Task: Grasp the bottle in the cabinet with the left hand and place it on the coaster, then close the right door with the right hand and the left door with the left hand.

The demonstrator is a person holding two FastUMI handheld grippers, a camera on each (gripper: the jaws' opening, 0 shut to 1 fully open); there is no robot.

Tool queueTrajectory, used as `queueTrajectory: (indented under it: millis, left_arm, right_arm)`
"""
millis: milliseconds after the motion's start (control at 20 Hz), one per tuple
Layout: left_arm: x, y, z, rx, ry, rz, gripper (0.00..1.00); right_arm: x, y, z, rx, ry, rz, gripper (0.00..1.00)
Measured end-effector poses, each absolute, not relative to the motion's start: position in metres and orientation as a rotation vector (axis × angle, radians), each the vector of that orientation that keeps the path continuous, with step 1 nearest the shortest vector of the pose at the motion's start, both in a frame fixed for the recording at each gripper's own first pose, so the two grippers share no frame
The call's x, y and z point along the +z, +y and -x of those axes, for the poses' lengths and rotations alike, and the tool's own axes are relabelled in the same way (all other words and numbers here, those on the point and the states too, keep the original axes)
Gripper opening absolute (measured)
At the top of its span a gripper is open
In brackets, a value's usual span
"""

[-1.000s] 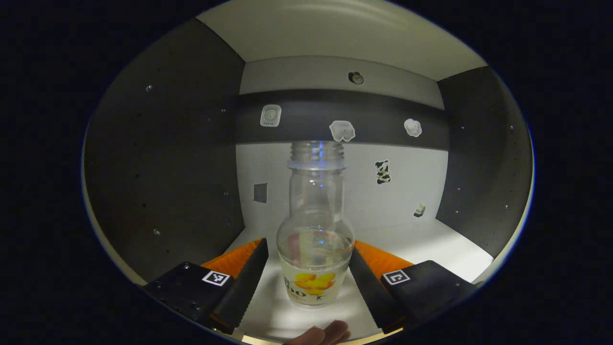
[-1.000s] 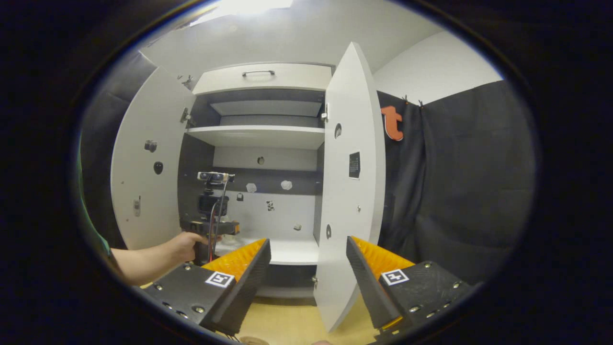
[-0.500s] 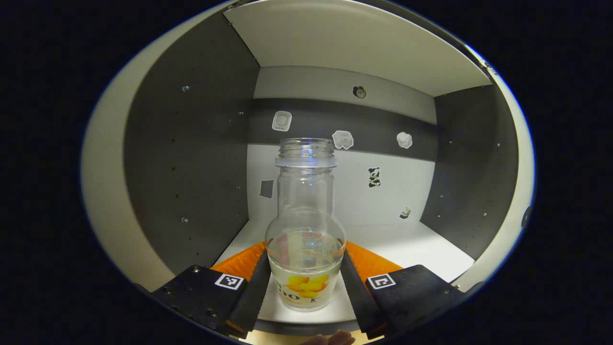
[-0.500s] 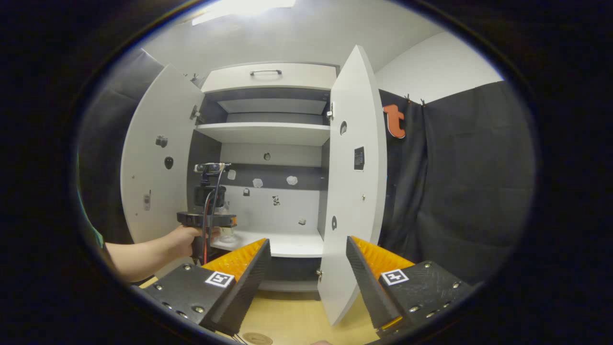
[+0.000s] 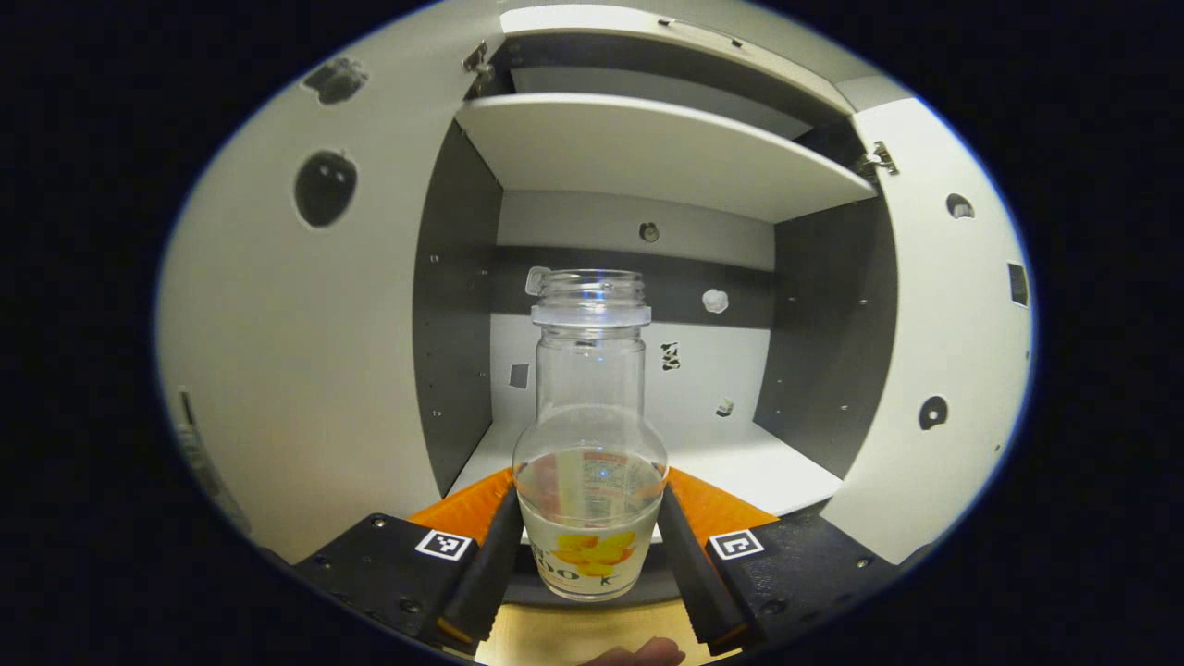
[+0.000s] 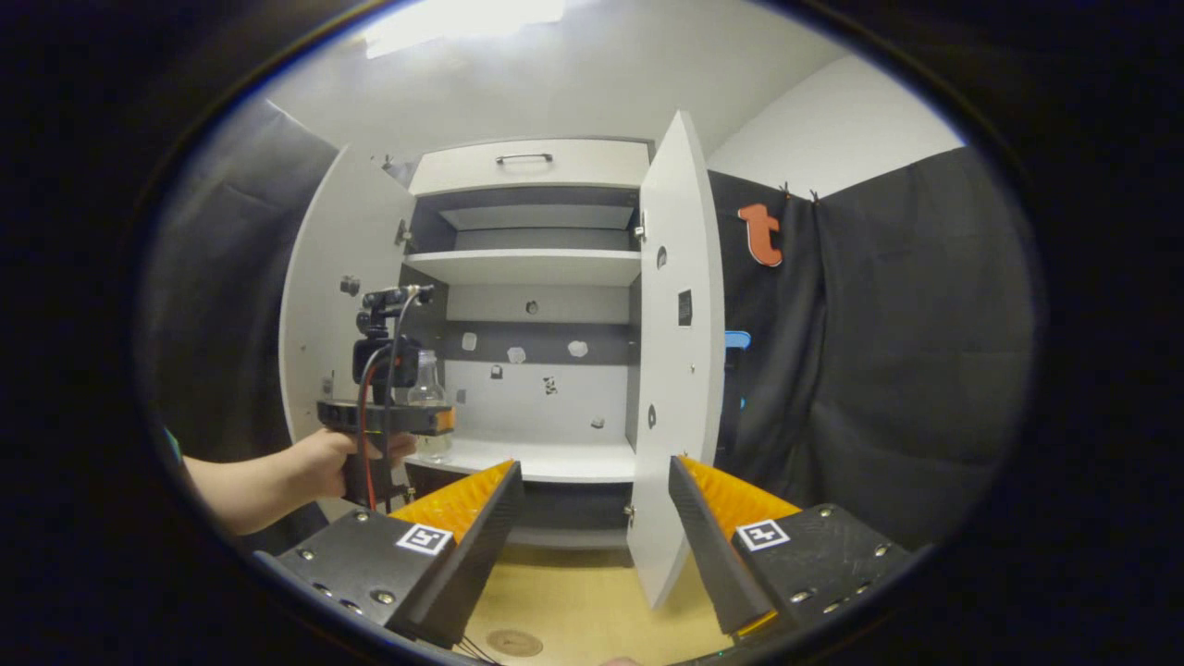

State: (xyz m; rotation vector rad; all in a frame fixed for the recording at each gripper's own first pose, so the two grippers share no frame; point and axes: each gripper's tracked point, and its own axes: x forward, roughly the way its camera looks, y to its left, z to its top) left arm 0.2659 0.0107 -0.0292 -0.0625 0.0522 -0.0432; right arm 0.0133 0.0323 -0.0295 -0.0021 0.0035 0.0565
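Note:
A clear, uncapped bottle (image 5: 589, 435) with a little liquid and a yellow-flowered label stands upright between my left gripper's (image 5: 585, 546) fingers, which press on its lower body. The bottle is lifted, in front of the cabinet's lower shelf (image 5: 740, 462). In the right gripper view the left gripper (image 6: 435, 421) and the bottle (image 6: 427, 393) are held by a hand just outside the cabinet's left side. My right gripper (image 6: 592, 518) is open with nothing between its fingers, back from the cabinet. The round coaster (image 6: 514, 643) lies on the wooden table near the bottom edge.
Both cabinet doors stand open: the left door (image 6: 342, 305) and the right door (image 6: 675, 351), whose edge points toward my right gripper. An upper shelf (image 6: 527, 266) and a top drawer (image 6: 532, 166) sit above. The wooden table (image 6: 592, 610) lies below the cabinet.
The left gripper has drawn back out of the cabinet with the bottle in it, lifted off the shelf. The right gripper has backed away slightly, so the cabinet looks smaller.

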Motion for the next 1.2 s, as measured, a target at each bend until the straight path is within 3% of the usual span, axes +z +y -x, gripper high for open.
queueTrajectory:
  millis: [600,1200]
  left_arm:
    - [-0.037,-0.011,-0.143,-0.119,0.018,0.131,0.78]
    - [-0.157,-0.061,-0.097,-0.201,0.058,0.109,0.80]
  right_arm:
    - [-0.037,0.020,0.031,0.099,0.019,-0.003,0.96]
    - [-0.035,-0.031,0.023,-0.008,0.020,-0.007,0.94]
